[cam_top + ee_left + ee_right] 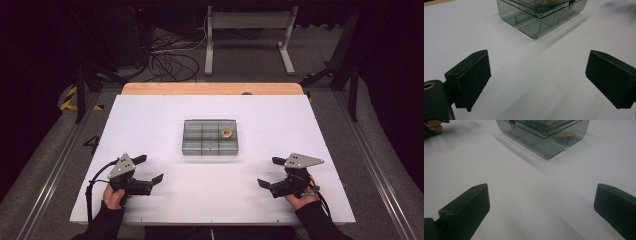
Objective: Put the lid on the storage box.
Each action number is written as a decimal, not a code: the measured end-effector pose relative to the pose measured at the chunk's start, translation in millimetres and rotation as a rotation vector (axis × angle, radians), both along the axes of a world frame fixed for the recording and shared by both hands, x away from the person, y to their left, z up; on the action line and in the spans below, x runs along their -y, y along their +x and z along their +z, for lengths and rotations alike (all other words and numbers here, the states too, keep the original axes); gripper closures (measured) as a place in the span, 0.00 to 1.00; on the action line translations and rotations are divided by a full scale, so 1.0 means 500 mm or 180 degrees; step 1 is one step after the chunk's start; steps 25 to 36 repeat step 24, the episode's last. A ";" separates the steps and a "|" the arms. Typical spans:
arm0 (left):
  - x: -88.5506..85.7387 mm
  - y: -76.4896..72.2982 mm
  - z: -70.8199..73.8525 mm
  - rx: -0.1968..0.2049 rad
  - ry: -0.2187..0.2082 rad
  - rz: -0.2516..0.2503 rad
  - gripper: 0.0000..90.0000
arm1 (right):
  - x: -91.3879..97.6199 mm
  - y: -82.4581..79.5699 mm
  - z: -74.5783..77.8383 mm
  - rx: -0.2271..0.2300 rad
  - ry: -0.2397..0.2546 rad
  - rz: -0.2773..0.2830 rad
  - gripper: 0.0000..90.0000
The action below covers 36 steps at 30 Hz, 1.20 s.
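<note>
Compartment box (pixel 210 137), clear grey plastic with its lid shut and latched, is sitting mid-table (pixel 150 115) as a person is bringing both tools toward it. The left hand-held gripper (pixel 149 168) and the right hand-held gripper (pixel 270 172) are hovering well short of it, one on each near side, jaws spread wide and holding nothing. The approach appears to be only beginning; next would likely come reaching the front latch (pixel 572 4). A small yellowish object (pixel 226 133) is lying in a right-hand compartment.

A lab: dark curtains, loose floor cables (pixel 167 60), metal frame rails, a white-topped table (pixel 150 125).
</note>
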<state>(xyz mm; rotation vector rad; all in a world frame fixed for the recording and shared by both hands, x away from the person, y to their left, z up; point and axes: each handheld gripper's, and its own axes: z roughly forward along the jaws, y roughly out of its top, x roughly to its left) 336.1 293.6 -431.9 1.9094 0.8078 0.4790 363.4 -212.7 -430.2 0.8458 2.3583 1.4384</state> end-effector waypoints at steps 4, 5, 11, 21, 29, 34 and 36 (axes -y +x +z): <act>0.001 0.000 0.000 0.0000 0.0013 0.0006 0.07 | 0.001 0.001 0.000 -0.0004 0.0012 -0.0001 0.01; 0.001 0.000 0.000 -0.0002 0.0016 0.0013 0.07 | 0.001 0.001 0.000 -0.0001 0.0012 0.0002 0.01; 0.001 0.000 0.000 -0.0004 0.0027 0.0041 0.07 | 0.000 0.000 0.000 0.0002 0.0012 0.0006 0.01; 0.000 0.002 0.000 -0.0021 0.0014 0.0078 0.07 | -0.001 0.001 0.000 0.0006 0.0010 0.0019 0.01; 0.000 0.001 -0.001 -0.0031 0.0007 0.0074 0.07 | -0.002 0.001 0.000 0.0010 0.0010 0.0023 0.01; 0.000 0.001 -0.001 -0.0031 0.0007 0.0074 0.07 | -0.002 0.001 0.000 0.0010 0.0010 0.0023 0.01; 0.000 0.001 -0.001 -0.0031 0.0007 0.0074 0.07 | -0.002 0.001 0.000 0.0010 0.0010 0.0023 0.01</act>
